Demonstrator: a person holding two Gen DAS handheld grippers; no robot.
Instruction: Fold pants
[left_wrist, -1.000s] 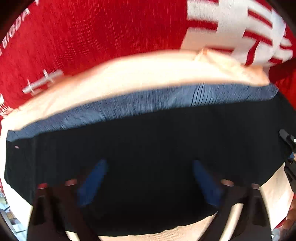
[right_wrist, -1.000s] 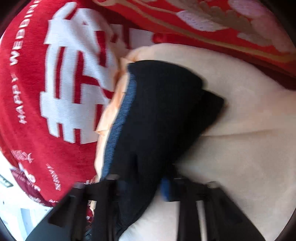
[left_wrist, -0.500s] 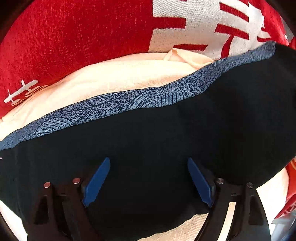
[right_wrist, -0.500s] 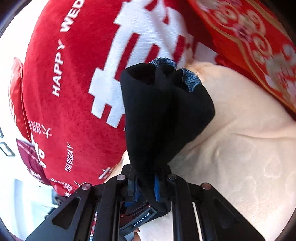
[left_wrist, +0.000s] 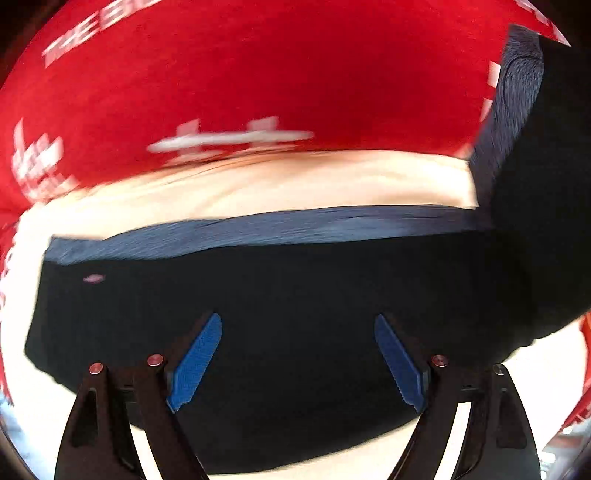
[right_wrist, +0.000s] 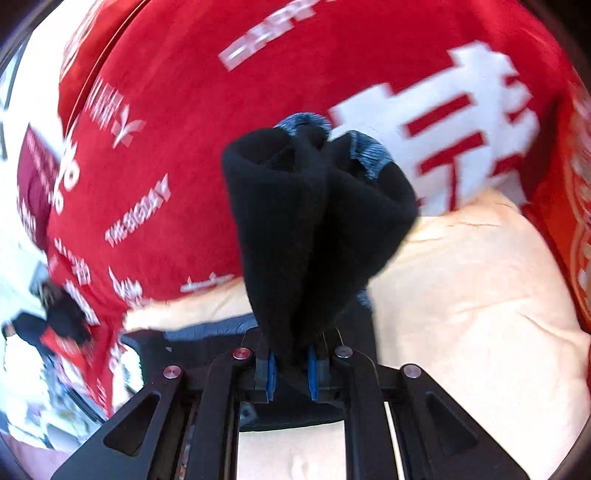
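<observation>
The black pants (left_wrist: 295, 295) with a blue-grey patterned waistband (left_wrist: 258, 229) lie on a cream blanket (left_wrist: 277, 181). My left gripper (left_wrist: 298, 360) hovers over the black cloth, its blue pads (left_wrist: 195, 362) spread wide and open, nothing pinched between them. At the right edge of the left wrist view one end of the pants rises up. In the right wrist view my right gripper (right_wrist: 291, 365) is shut on a bunched end of the pants (right_wrist: 314, 221), which stands up from the jaws above the cream blanket (right_wrist: 461, 314).
A red cover with white lettering (left_wrist: 258, 74) lies beyond the cream blanket and fills the back of both views (right_wrist: 221, 129). A red and gold cushion (right_wrist: 576, 240) sits at the right edge. Blurred room clutter shows at the far left (right_wrist: 29, 350).
My right gripper has lifted the gripped end of the pants up and rolled. My left gripper has slid left over the black cloth, and the lifted end now rises at its right.
</observation>
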